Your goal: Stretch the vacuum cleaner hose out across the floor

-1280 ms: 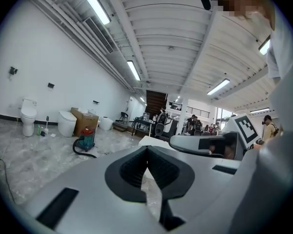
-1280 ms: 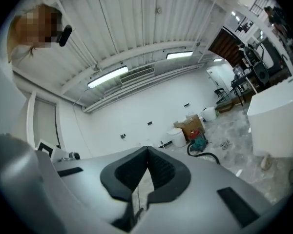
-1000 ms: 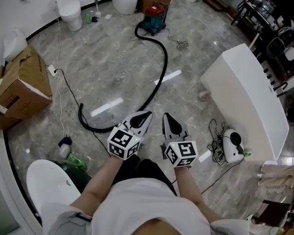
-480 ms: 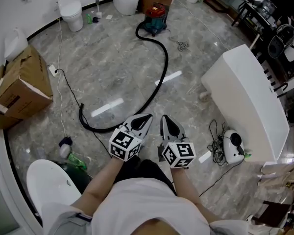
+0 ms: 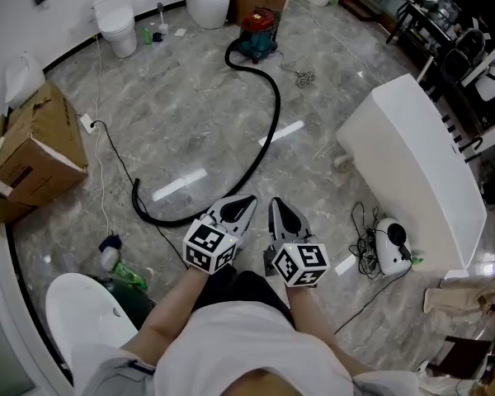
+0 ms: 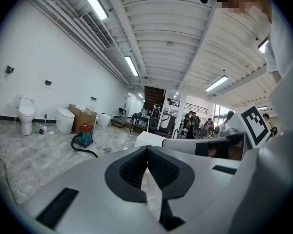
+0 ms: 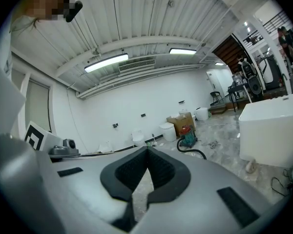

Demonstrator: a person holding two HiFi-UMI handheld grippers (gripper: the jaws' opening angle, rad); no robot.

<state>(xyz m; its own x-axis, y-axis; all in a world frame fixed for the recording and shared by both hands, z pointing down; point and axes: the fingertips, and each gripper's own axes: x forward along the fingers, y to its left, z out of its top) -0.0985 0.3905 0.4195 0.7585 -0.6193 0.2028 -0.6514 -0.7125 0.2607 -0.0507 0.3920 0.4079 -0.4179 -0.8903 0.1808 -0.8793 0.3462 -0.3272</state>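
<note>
Both grippers, left [image 5: 242, 201] and right [image 5: 278, 205], are pressed together and empty, apparently aimed at the hose [image 5: 278, 106] curving near-left from the far vacuum cleaner [image 5: 258, 33].

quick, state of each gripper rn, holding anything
Left gripper: closed, holding nothing.
Right gripper: closed, holding nothing.
</note>
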